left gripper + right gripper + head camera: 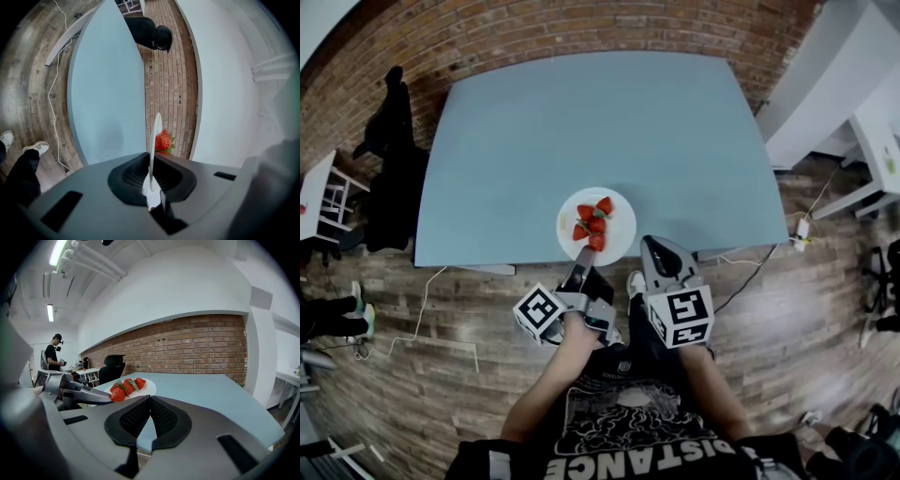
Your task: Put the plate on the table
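A white plate (620,222) with several strawberries (592,223) is at the front edge of the light blue table (600,131), its near rim past that edge. My left gripper (584,251) is shut on that near rim. In the left gripper view the plate (156,136) stands edge-on between the jaws of the left gripper (151,180), with a strawberry (163,140) beside it. I cannot tell whether the plate touches the tabletop. My right gripper (654,246) is shut and empty, just right of the plate. From the right gripper (150,401) I see the plate (147,389) ahead to the left.
A black office chair (389,159) stands at the table's left end. White desks (825,84) are at the right and a small white table (323,192) at the far left. Cables (422,319) lie on the wooden floor. A person (52,357) stands far off.
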A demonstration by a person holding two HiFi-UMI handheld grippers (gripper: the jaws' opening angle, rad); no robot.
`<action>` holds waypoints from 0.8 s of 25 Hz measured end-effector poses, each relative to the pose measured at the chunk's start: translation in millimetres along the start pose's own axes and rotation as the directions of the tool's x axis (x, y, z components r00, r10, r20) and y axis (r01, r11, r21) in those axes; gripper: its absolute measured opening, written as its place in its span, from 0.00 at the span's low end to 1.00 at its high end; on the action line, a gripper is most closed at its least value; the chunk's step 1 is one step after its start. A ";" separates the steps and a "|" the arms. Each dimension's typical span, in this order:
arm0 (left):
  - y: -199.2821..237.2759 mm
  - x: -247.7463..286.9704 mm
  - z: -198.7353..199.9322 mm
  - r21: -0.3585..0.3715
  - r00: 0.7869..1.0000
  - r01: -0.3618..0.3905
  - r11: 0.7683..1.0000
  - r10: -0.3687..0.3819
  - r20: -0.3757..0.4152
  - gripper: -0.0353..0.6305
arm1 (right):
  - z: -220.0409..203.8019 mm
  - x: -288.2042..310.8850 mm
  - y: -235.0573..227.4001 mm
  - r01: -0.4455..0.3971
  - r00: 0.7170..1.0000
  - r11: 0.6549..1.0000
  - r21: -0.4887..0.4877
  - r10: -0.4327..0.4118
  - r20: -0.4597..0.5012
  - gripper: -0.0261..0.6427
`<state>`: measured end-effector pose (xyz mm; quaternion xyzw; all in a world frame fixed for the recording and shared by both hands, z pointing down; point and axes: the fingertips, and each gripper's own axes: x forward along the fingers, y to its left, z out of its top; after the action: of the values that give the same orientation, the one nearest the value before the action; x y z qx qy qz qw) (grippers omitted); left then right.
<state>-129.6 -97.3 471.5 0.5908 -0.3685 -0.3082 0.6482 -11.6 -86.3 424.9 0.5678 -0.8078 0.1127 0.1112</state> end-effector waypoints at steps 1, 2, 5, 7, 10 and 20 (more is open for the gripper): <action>0.1 7.3 0.7 0.001 1.000 0.001 1.000 -0.001 0.001 0.08 | 1.2 4.5 -5.3 0.000 1.000 1.000 -0.008 0.000 0.001 0.05; 0.3 14.5 1.5 0.004 1.000 0.002 1.000 -0.002 0.003 0.08 | 2.0 9.4 -10.5 -0.002 1.000 1.000 -0.012 0.002 0.001 0.05; 3.1 35.9 4.1 0.014 1.000 -0.003 1.000 0.003 0.009 0.08 | 5.0 26.5 -25.8 -0.018 1.000 1.000 -0.015 0.018 -0.003 0.05; 7.3 51.2 7.5 0.016 1.000 -0.019 1.000 0.019 0.013 0.08 | 9.5 40.8 -35.2 -0.031 1.000 0.999 -0.021 0.030 -0.005 0.05; 16.8 73.1 13.1 0.005 0.998 -0.049 0.999 0.049 0.025 0.08 | 14.8 60.4 -47.9 -0.050 0.999 0.998 -0.030 0.050 -0.018 0.05; 47.5 137.4 32.4 -0.003 0.992 -0.119 0.993 0.120 0.040 0.08 | 13.9 115.0 -93.2 -0.088 0.994 0.995 -0.038 0.086 -0.068 0.05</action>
<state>-84.6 -224.1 535.3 0.5611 -0.4160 -0.2807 0.6582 37.5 -223.9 452.3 0.5257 -0.8297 0.1196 0.1445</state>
